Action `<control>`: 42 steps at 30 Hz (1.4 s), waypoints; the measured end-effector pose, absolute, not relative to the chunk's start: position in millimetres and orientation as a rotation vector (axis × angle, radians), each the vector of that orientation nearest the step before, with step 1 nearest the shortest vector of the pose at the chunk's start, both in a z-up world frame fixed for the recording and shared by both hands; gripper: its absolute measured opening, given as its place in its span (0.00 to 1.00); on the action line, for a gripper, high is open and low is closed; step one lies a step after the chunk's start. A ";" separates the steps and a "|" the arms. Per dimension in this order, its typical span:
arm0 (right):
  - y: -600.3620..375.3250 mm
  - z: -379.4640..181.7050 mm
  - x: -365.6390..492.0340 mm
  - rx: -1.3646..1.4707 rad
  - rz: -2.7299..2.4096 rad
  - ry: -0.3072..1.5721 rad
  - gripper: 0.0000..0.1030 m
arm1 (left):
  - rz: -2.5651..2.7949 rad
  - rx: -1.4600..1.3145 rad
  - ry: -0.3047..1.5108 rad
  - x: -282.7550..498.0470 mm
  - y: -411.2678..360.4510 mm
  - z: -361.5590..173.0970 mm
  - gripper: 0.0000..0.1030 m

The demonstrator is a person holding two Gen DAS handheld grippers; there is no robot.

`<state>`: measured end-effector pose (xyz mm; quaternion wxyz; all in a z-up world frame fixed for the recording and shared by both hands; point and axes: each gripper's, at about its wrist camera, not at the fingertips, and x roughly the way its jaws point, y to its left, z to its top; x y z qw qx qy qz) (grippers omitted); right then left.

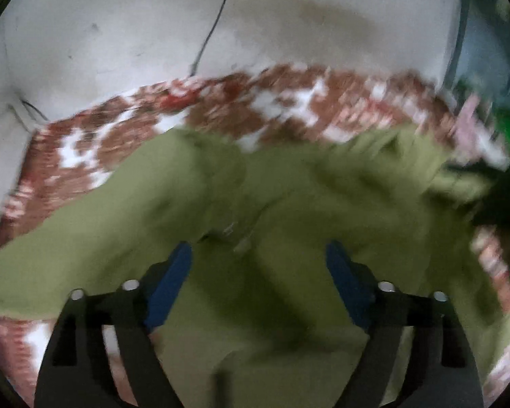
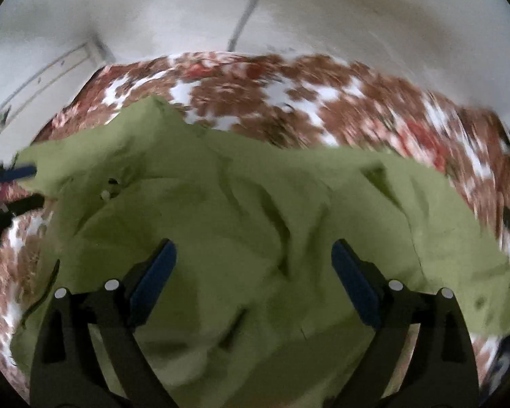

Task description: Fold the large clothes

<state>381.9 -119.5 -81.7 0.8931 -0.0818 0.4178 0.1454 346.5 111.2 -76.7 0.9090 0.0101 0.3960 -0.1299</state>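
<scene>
While both grippers stand wide apart and empty above it, the green garment [image 1: 261, 183] lies rumpled on the floral bedspread [image 1: 289, 102]. Nothing is held between the left gripper [image 1: 258, 272] or the right gripper [image 2: 254, 268]. A pinch into the creased middle could catch several layers — a skewed fold would likely result. Beyond the garment's far edge a band of bedspread is left free, then the wall [image 2: 357, 17]; room to either side is narrower.

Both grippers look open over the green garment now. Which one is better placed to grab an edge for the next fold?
Probably the left gripper. In the right wrist view it sits at the green garment's left edge, beside the floral cover. The right gripper hangs open over the wrinkled middle, away from any edge.
</scene>
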 end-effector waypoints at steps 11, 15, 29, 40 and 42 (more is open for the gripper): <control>-79.7 -188.7 411.5 -0.245 0.240 1.048 0.89 | -0.329 0.067 1.045 386.7 35.6 -179.2 0.88; -93.8 -223.2 410.0 -0.228 0.238 1.091 0.90 | -0.293 0.083 1.115 389.4 50.4 -217.6 0.93; -111.1 -222.4 394.3 -0.262 0.275 1.068 0.95 | -0.289 0.131 1.126 385.4 53.7 -226.6 0.96; -113.0 -199.3 373.9 -0.365 0.262 1.024 0.95 | -0.212 0.179 1.100 363.8 71.8 -186.2 0.96; -115.6 -187.4 370.3 -0.363 0.251 1.022 0.95 | -0.174 0.140 1.079 353.6 90.7 -167.5 0.95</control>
